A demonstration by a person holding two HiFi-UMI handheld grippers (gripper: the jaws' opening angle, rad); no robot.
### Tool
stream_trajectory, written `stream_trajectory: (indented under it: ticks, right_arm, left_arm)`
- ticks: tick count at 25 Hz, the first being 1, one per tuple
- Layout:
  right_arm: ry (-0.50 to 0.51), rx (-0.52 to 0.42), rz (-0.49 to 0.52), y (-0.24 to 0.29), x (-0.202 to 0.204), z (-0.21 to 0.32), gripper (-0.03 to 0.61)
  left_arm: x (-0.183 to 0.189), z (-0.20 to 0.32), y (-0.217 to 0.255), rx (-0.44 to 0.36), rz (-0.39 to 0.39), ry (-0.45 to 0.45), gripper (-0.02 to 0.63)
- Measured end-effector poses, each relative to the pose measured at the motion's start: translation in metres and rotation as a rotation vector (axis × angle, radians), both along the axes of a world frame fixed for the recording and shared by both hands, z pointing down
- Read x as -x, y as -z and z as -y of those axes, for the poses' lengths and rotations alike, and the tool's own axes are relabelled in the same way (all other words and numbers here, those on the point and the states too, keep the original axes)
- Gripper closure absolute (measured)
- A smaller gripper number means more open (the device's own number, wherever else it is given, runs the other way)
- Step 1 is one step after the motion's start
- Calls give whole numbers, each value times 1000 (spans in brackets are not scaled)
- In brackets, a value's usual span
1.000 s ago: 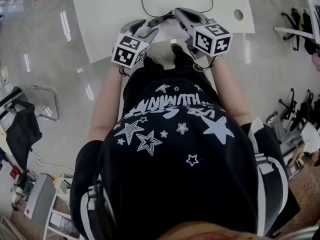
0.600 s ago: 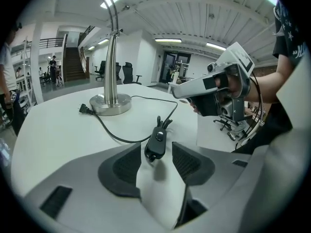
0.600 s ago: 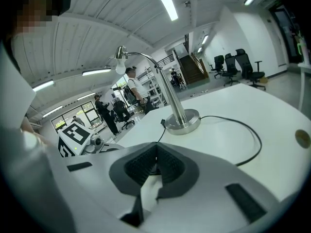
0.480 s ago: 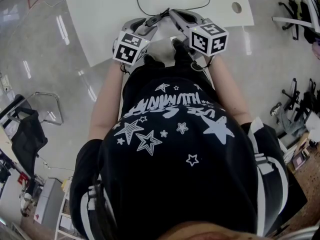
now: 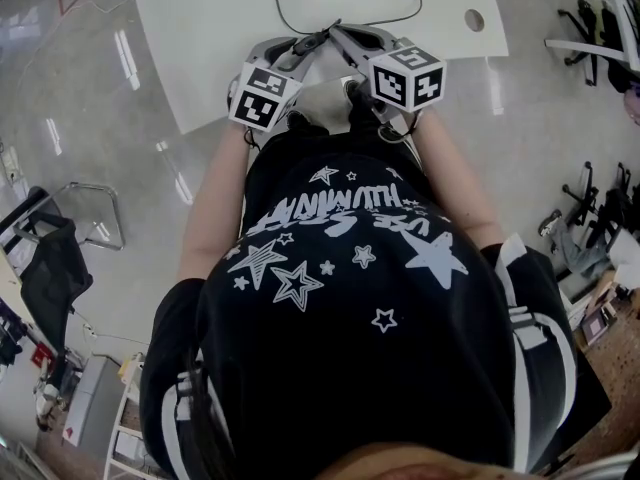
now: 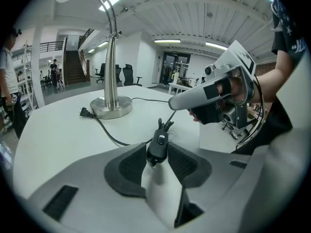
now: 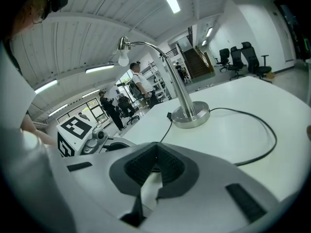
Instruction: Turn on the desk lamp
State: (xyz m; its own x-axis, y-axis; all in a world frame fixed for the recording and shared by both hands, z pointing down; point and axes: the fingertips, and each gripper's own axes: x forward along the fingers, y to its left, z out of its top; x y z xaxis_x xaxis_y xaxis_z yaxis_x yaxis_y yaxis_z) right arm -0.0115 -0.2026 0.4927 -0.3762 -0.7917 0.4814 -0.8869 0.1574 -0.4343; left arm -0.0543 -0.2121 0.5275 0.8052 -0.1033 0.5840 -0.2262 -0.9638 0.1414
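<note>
Desk lamp [image 6: 112, 62] stands at the far side of the white tabletop [image 6: 58, 140], steel base planted, neck arching overhead, and I can make out no glow from its bulb, so I call it still off. What I'm after is the black switch [image 6: 158, 142] on its cord [image 6: 109, 134], which sits well this side of the base. My left gripper [image 6: 156, 154] has it right now: the jaws have just been closing, and the dark pads sit against both sides of the switch body, with its button facing up towards me. My right gripper [image 7: 155, 149] is clenched tight on nothing, and its closed nose hangs just above and beyond the switch, not touching it yet. So the steadying half looks done, and the press itself is still to come; I judge a short dip of that closed tip onto the button should do it. One worry: what looks like a plug [image 6: 85, 112] lies loose on the tabletop beside the base, so the click may light nothing.
</note>
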Motion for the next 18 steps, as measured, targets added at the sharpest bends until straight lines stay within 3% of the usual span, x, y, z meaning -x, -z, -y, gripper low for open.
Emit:
stream_trajectory:
  ticks: [8, 18]
  right_arm:
    - [55, 37, -18, -14, 13, 4, 575]
    - [210, 83, -134, -37, 33, 6, 575]
  left_arm:
    - [2, -2, -1, 8, 5, -16, 474]
    - [1, -2, -2, 24, 3, -23, 476]
